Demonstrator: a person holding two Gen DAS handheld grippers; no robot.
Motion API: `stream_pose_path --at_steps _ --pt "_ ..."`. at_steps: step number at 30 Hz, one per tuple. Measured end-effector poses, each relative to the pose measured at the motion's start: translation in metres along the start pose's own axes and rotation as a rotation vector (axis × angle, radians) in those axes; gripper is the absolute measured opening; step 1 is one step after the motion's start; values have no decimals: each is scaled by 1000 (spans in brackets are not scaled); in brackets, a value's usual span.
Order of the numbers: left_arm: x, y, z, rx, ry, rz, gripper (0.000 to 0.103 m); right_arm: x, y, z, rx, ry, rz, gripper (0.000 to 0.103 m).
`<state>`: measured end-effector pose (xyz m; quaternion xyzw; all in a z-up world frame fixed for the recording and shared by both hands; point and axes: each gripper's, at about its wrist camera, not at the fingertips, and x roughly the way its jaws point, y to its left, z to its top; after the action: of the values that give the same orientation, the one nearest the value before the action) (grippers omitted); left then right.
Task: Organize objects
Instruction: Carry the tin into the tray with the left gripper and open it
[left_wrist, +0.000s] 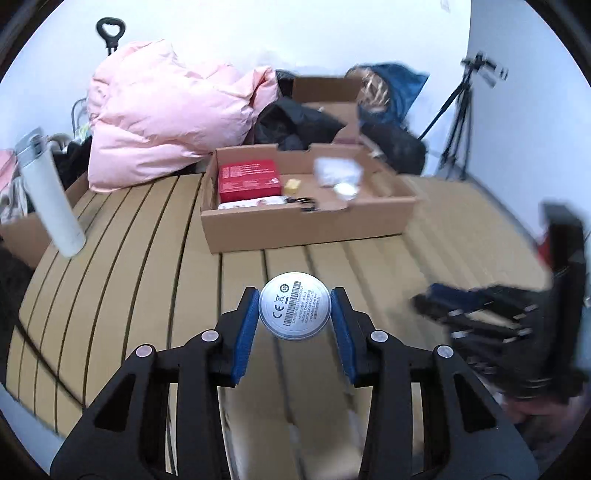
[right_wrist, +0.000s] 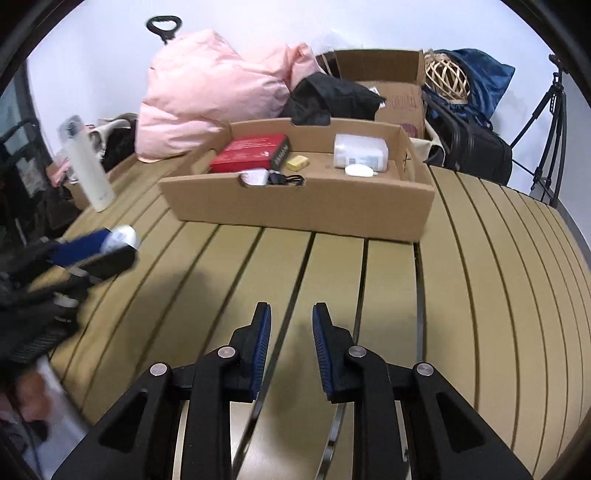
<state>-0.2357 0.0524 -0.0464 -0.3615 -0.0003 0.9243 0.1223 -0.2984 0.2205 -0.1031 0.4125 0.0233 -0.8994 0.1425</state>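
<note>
The left hand-held gripper (left_wrist: 294, 309) was clamped on a round silver disc (left_wrist: 294, 310), its blue pads pressed against the disc's two sides and its labelled face, printed with a barcode and CE mark, turned toward the camera. The disc was held above the slatted tan table (left_wrist: 129, 258). Ahead of this hand-held gripper stood a shallow cardboard tray (left_wrist: 306, 225) holding a red box (left_wrist: 248, 181), a small yellow item (left_wrist: 291, 185) and a white container (left_wrist: 338, 170). Ahead and to its left stood a white bottle (left_wrist: 51, 195); to its right the other hand-held gripper appeared blurred.

The right hand-held gripper (right_wrist: 291, 343) held nothing, its jaws standing apart above the table (right_wrist: 480, 295). The same tray (right_wrist: 295, 206) lay ahead of it, and the left hand-held gripper (right_wrist: 110, 245) with the disc appeared blurred to its left.

Behind the tray, against a white wall, lay a pink quilt (left_wrist: 166, 114), black clothing (left_wrist: 295, 123), an open carton (right_wrist: 384, 74), a blue bag (right_wrist: 476, 81) and a tripod (right_wrist: 550, 122).
</note>
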Motion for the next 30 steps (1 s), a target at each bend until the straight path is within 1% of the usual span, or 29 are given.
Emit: stream_pose_path --at_steps 3,7,10,17,20,22,23,25,26,28,29,30 --pt "-38 -8 -16 -2 -21 -6 36 -37 6 -15 -4 -20 15 26" --pt "-52 -13 -33 -24 2 -2 36 -75 10 -32 14 -13 37 26" --pt "-53 -13 -34 -39 18 7 36 -92 10 -40 18 -4 24 26" --pt "-59 -14 -18 -58 -2 -13 36 -107 2 -40 24 -14 -5 26" --pt "-48 -12 5 -83 13 -51 36 -110 -3 -33 28 -21 -9 26" --pt "-37 -12 28 -86 22 -87 36 -109 -7 -22 24 -26 -14 26" --pt "-27 -13 46 -90 41 -120 36 -108 -9 -13 21 -29 -16 26" --pt "-6 -12 74 -104 95 -187 36 -106 -16 11 17 -44 -4 26" --pt "7 -11 94 -122 123 -206 36 -104 -20 25 20 -48 15 26" --pt "28 -12 124 -125 157 -233 36 -92 -30 58 19 -27 53 26" --pt "44 -12 143 -128 181 -238 36 -84 -35 74 11 -9 58 26" --pt "56 -12 156 -132 199 -237 36 -74 -42 95 2 14 44 26"
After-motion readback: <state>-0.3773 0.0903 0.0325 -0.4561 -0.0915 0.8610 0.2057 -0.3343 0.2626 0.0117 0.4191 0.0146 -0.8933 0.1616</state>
